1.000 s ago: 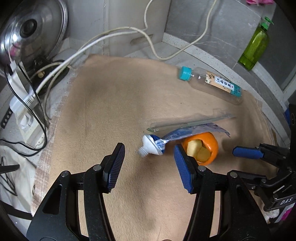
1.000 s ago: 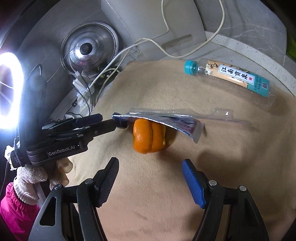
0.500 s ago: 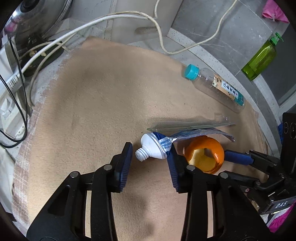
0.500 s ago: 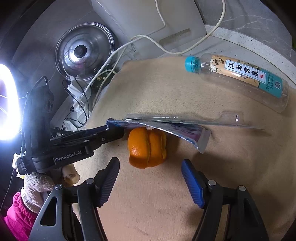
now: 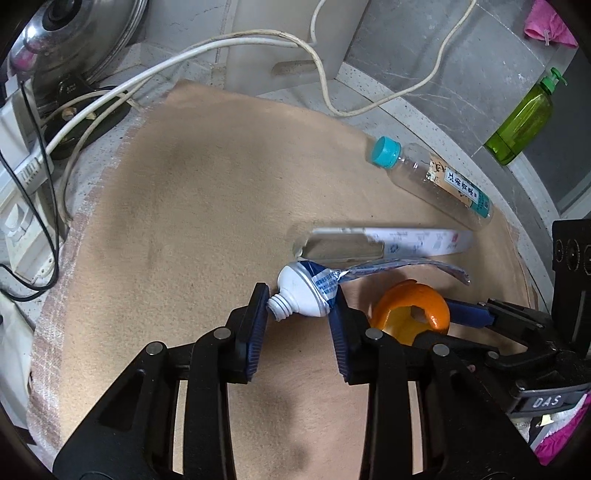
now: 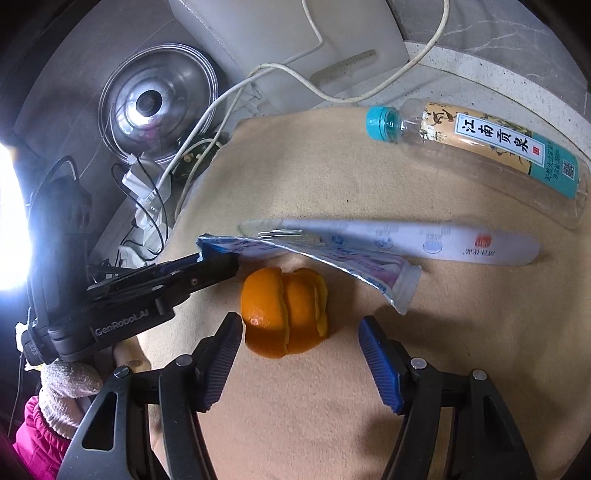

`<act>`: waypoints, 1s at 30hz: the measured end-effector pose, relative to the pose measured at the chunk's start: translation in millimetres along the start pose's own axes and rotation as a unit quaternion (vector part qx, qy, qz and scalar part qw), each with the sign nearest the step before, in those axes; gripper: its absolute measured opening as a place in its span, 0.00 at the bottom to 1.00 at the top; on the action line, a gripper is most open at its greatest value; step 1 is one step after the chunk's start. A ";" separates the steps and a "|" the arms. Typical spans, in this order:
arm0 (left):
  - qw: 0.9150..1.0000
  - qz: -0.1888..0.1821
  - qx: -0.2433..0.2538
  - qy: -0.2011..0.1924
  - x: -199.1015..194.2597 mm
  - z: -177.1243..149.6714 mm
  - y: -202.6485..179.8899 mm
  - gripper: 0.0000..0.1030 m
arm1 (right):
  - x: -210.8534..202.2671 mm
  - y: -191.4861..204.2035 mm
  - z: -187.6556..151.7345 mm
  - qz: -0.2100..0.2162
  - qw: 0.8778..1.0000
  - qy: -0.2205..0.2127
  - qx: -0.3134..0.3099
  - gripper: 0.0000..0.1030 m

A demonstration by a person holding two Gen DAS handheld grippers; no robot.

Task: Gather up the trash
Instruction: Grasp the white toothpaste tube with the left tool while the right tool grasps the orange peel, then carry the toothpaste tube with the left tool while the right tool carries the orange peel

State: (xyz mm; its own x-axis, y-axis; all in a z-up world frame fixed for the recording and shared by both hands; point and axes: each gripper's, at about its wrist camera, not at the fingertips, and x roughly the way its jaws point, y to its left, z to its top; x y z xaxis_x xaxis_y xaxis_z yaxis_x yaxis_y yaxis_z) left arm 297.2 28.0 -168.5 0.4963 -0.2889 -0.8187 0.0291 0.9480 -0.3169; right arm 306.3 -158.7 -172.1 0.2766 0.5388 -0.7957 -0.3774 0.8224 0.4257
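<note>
A squeezed toothpaste tube [image 5: 308, 291] lies on the tan mat [image 5: 207, 206]; my left gripper [image 5: 299, 306] is shut on its white neck end. The tube also shows in the right wrist view [image 6: 332, 258], with the left gripper [image 6: 207, 264] holding its end. An orange peel [image 6: 284, 314] sits just beyond my right gripper [image 6: 301, 332], which is open, its fingers on either side of the peel and apart from it. The peel also shows in the left wrist view [image 5: 410, 314]. A clear toothbrush wrapper [image 6: 424, 240] and an empty plastic bottle [image 6: 480, 147] lie further back.
White cables [image 5: 221, 48], a power strip [image 5: 22, 173] and a steel pot lid [image 6: 155, 103] are at the mat's left. A green soap bottle [image 5: 524, 118] stands on the ledge at the far right. A white appliance [image 6: 295, 33] sits behind the mat.
My left gripper moved forward and closed on the toothpaste tube's neck. My right gripper moved closer to the orange peel, still open. The wrapper has turned to show its printed side.
</note>
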 end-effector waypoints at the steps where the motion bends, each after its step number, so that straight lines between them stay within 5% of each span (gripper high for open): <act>1: 1.000 0.001 -0.002 -0.002 -1.8 -0.9 1.6 0.31 | 0.7 -0.2 -0.3 -0.001 1.000 0.002 -0.001 0.55; 3: 1.000 0.000 -0.008 -0.005 -5.1 -2.7 5.9 0.31 | 3.3 0.3 0.2 0.019 1.000 0.010 0.003 0.43; 9: 1.000 -0.003 -0.019 -0.016 -16.4 -12.7 12.7 0.31 | -6.7 5.4 -6.5 0.005 1.000 0.000 -0.007 0.30; 30: 0.996 0.002 -0.055 -0.072 -116.4 -87.3 57.0 0.31 | -89.4 21.2 -72.0 -0.008 0.999 -0.033 0.000 0.26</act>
State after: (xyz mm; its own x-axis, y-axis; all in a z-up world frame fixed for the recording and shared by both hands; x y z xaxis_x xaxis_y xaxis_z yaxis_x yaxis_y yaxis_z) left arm 165.3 104.0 -133.1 0.6158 -0.2556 -0.7453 -0.0638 0.9266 -0.3705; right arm 209.9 -202.5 -122.9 0.3411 0.5358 -0.7724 -0.3723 0.8315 0.4124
